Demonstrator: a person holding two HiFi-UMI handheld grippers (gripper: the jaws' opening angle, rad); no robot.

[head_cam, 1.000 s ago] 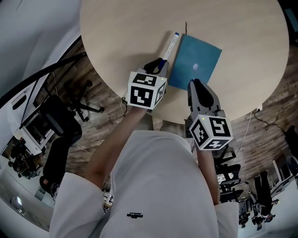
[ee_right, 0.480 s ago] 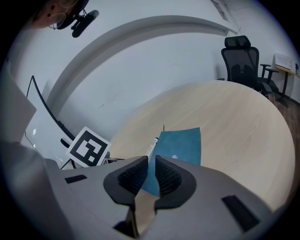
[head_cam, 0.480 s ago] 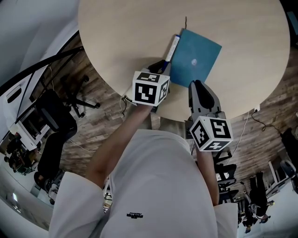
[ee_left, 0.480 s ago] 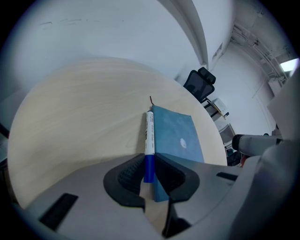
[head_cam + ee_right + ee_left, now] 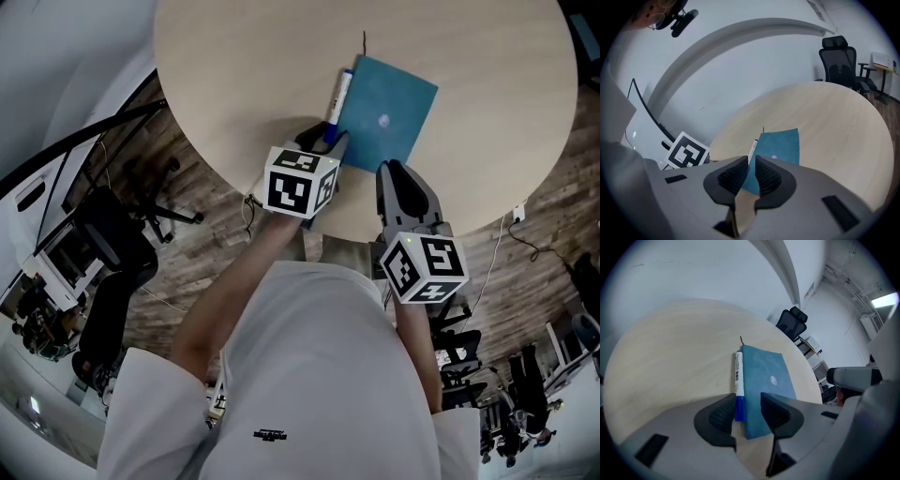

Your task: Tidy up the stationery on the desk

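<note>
1. Just opening on left gripper (image 5: 748, 409), releasing pen (image 5: 337, 97); cap loose between jaws.
2. Laid flush against notebook (image 5: 389, 108) left edge, upper centre of head view, likely for neat alignment.
3. Nearly closed, empty on right gripper (image 5: 749, 174), idling below notebook.

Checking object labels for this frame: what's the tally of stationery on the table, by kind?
Marker pen: 1
Blue notebook: 1
Total: 2
</note>
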